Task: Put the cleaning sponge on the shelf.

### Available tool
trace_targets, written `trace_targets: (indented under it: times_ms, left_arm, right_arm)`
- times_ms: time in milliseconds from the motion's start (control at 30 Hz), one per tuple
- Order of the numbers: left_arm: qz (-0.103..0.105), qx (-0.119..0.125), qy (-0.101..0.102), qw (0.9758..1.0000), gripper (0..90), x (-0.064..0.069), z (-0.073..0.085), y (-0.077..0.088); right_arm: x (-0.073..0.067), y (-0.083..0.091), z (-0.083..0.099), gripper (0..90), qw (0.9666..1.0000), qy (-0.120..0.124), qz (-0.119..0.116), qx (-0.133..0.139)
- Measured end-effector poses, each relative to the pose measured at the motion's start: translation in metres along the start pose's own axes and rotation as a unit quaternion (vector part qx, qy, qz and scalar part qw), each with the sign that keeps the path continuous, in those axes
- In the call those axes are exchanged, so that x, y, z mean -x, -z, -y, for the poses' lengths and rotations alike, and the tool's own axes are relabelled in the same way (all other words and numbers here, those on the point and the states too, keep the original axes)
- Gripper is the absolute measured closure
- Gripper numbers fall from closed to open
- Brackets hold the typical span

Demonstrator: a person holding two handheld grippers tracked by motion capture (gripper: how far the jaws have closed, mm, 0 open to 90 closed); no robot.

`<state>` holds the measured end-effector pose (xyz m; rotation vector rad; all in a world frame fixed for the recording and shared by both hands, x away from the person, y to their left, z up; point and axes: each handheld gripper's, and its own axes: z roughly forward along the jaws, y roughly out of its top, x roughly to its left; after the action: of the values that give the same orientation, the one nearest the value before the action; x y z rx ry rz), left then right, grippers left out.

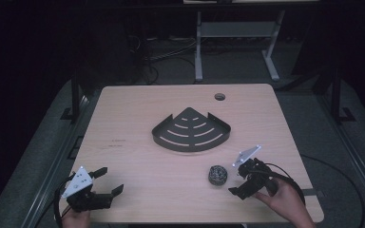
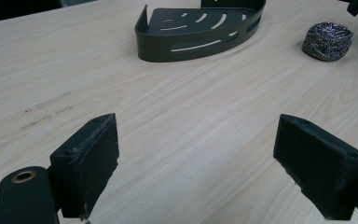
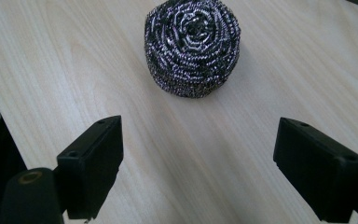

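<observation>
My left claw (image 1: 108, 179) sits at the near left corner of the table (image 1: 138, 104), and my hand (image 1: 75, 219) holds it from behind. Its two black jaws are spread wide apart, with bare wood between them. In the left gripper view the pads (image 2: 91, 161) pinch nothing, and the light wood runs on ahead of them.

Far ahead of that claw and a bit to its right lies the dark shelf (image 1: 191, 130). It is shaped like a slice of pie, with a low wall round it and curved slots cut in its flat floor. It lies flat on the table, well apart from both claws.

Next comes the scrubber ball (image 1: 217, 174), a round bundle of shiny wire. It rests on the wood by itself, nearer to me than the shelf and apart from it. In the left gripper view it sits far off to the upper right (image 2: 327, 41).

My right claw (image 1: 235, 176) is just to the right of the ball. Its jaws are spread wide too, and they hold nothing. In the right gripper view the ball (image 3: 192, 45) lies right in front of my open jaws, near them but not between the pads (image 3: 93, 163) and not touching them. My right hand (image 1: 285, 202) grips this claw near the table edge
</observation>
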<state>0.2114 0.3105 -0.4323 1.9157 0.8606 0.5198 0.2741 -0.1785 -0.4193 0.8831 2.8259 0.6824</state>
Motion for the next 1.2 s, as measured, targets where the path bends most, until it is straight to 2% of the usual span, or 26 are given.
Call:
trace_targets:
  times_ms: [1200]
  left_arm:
    - [0.0,0.002,0.001,1.0,13.3,-0.001,0.0,0.001]
  right_arm:
    - [0.002,-0.008,-0.031,15.5,0.9995,0.028,-0.007,-0.017]
